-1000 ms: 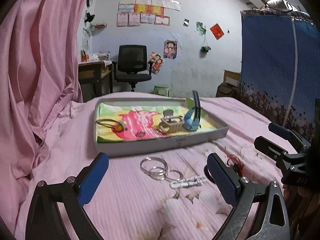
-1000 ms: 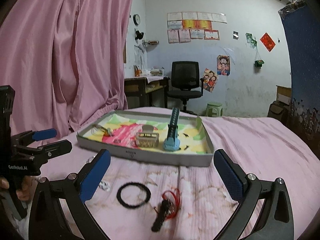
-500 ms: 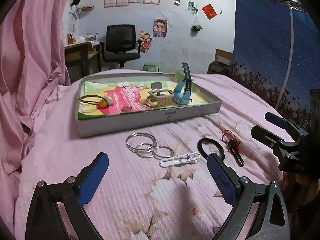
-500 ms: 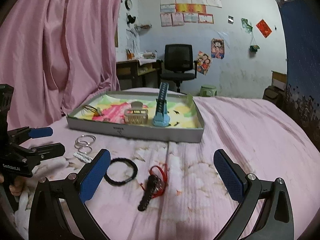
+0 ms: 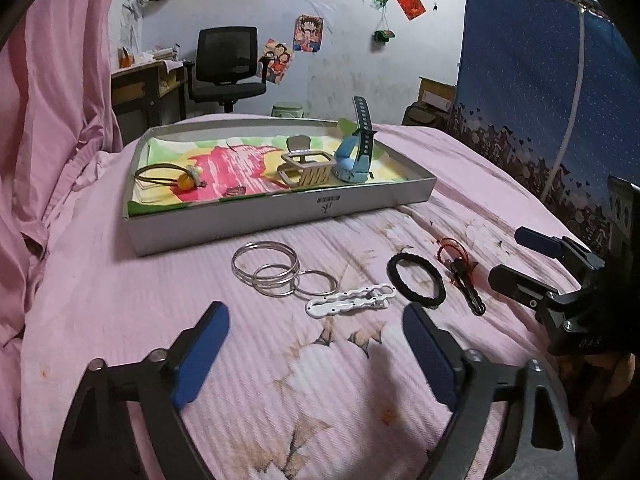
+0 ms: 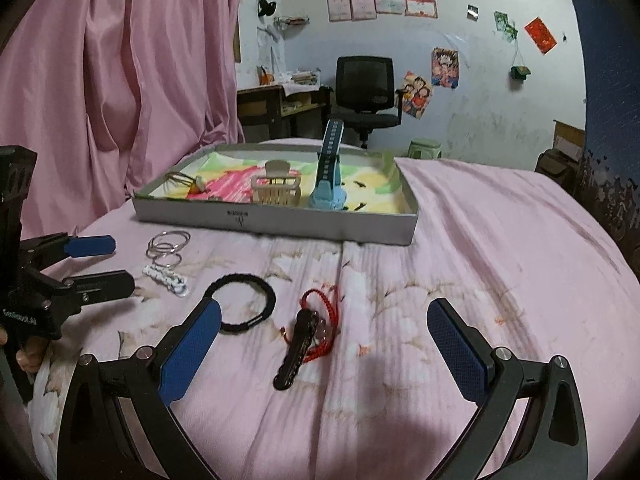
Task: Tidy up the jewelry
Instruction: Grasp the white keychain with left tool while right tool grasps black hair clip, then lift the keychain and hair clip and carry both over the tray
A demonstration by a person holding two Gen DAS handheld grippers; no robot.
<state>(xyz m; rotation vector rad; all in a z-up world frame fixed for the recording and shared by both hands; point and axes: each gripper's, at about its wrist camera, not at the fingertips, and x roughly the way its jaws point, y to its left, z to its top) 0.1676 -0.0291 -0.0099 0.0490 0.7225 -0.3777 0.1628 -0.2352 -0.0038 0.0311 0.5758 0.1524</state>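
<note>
A grey tray (image 5: 280,216) (image 6: 276,222) on the pink bed holds a blue watch (image 5: 354,158) (image 6: 328,184), a beige hair claw (image 5: 306,168) (image 6: 276,192) and a hair tie with an orange bead (image 5: 176,176). In front of it lie silver bangles (image 5: 276,274) (image 6: 166,246), a white clip (image 5: 350,300) (image 6: 166,276), a black hair band (image 5: 416,278) (image 6: 244,300) and a black clip with red cord (image 5: 460,272) (image 6: 310,332). My left gripper (image 5: 316,356) is open above the bed, just short of the white clip. My right gripper (image 6: 324,348) is open around the black clip.
A pink curtain (image 6: 100,72) hangs at the left. A blue wardrobe cover (image 5: 540,80) stands at the right. An office chair (image 6: 366,92) and a desk (image 6: 276,104) stand behind the bed.
Both grippers have dropped lower and moved forward toward the items on the bed. The jewelry now sits closer to the open fingers. Nothing was grasped.
</note>
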